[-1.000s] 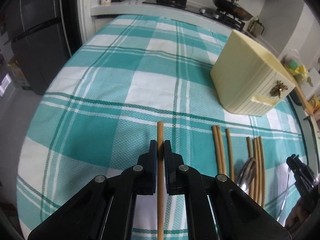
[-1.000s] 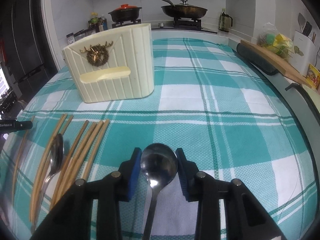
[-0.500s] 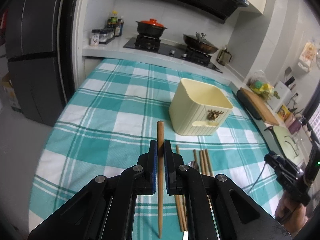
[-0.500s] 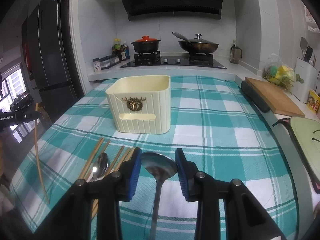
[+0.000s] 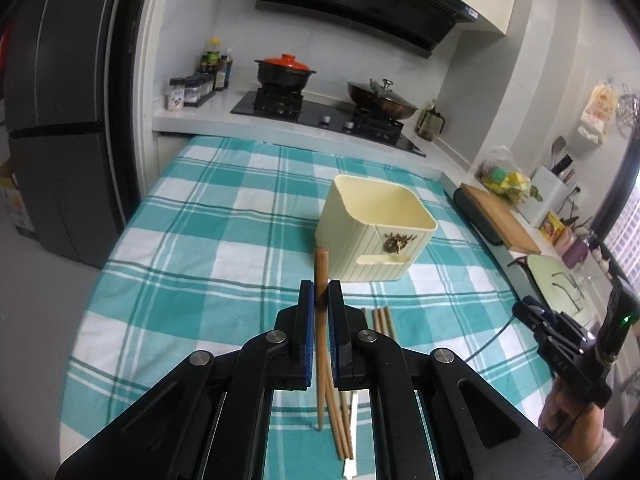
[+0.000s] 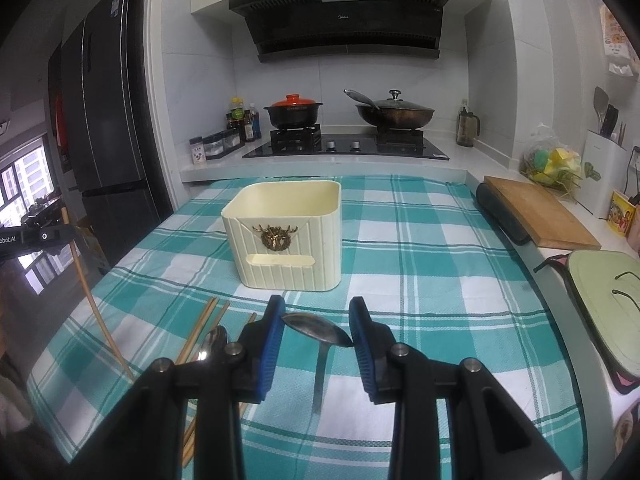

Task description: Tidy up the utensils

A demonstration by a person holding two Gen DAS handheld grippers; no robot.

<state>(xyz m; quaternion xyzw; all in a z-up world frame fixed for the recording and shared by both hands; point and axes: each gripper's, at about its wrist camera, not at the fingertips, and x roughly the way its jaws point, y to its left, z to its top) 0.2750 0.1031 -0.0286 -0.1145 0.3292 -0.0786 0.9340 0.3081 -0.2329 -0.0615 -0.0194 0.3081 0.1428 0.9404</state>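
Observation:
My left gripper (image 5: 319, 294) is shut on a wooden chopstick (image 5: 321, 268) and holds it high above the checked tablecloth (image 5: 208, 248). The chopstick also shows at the left of the right wrist view (image 6: 90, 292). My right gripper (image 6: 317, 322) is shut on a metal spoon (image 6: 316, 330) by its bowl, lifted above the cloth, the handle hanging down. The cream utensil holder (image 6: 286, 236) with a gold deer emblem stands ahead of both grippers, its top open (image 5: 376, 226). Several chopsticks (image 5: 384, 320) and a second spoon (image 6: 212, 340) lie on the cloth in front of it.
A stove with a red-lidded pot (image 6: 294, 110) and a wok (image 6: 394, 114) stands behind the table. A fridge (image 6: 104, 152) is at the left. A cutting board (image 6: 536, 212) and a green lidded pan (image 6: 608, 304) sit along the right counter.
Both grippers have risen well above the table with their utensils and now look down on the holder. The spoon's bowl has tilted in the right gripper.

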